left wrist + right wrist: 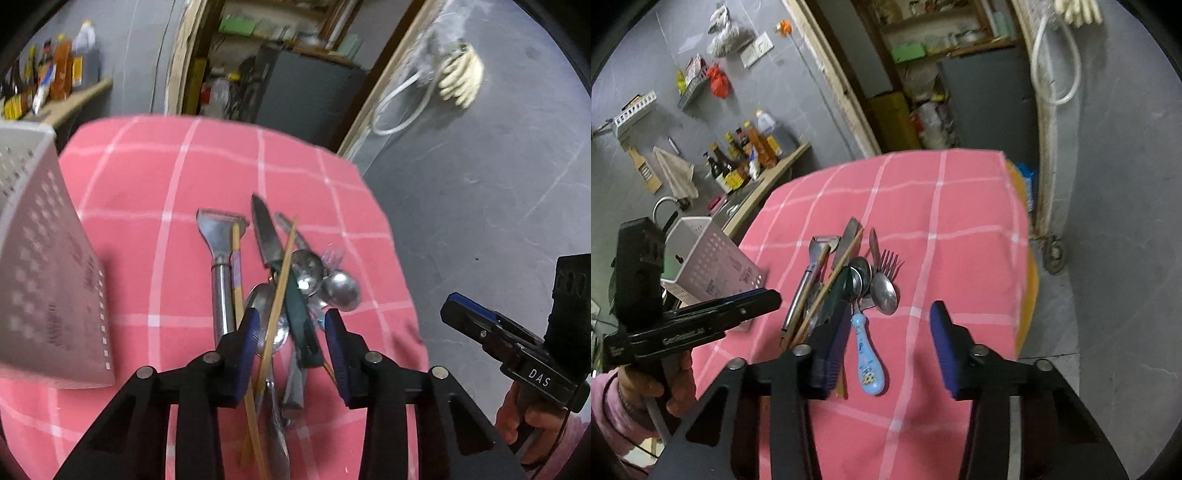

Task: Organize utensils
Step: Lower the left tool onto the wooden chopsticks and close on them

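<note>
A pile of utensils (284, 288) lies on the pink checked tablecloth (155, 177): a metal peeler (220, 236), a green-handled knife (266, 236), wooden chopsticks (279, 291), spoons (341, 290) and a fork. In the right wrist view the pile (849, 280) includes a blue-handled spoon (868, 358) and a fork (889, 262). My left gripper (291, 325) is open, its jaws on either side of the pile. My right gripper (892, 325) is open above the cloth, beside the blue-handled spoon. A white perforated utensil holder (44, 266) stands at the left.
The holder also shows in the right wrist view (709, 262), behind my left gripper (701, 317). The table's right edge (399, 258) drops to a grey floor. A shelf with bottles (746, 155) and a doorway stand beyond the table.
</note>
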